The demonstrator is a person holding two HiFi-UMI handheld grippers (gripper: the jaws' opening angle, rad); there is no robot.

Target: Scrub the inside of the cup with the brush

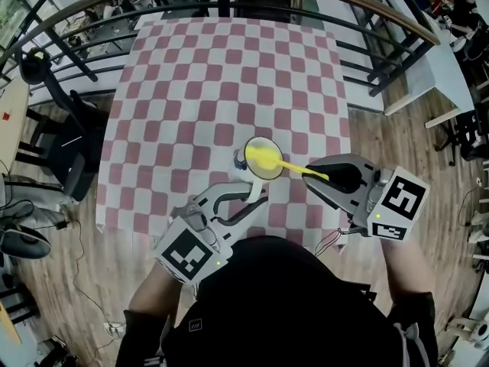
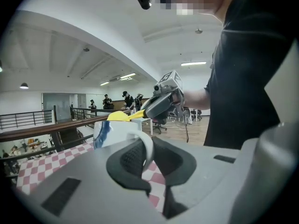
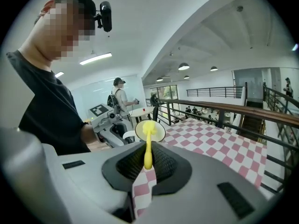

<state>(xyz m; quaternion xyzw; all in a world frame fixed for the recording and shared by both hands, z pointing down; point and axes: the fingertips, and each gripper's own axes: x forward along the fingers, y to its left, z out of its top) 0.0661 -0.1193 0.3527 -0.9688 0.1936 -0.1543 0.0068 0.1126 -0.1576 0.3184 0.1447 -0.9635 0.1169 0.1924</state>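
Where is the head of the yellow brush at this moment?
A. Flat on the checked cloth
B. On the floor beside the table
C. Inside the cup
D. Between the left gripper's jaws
C: in the head view the brush has its yellow head within the rim of the cup, while the right gripper holds its handle.
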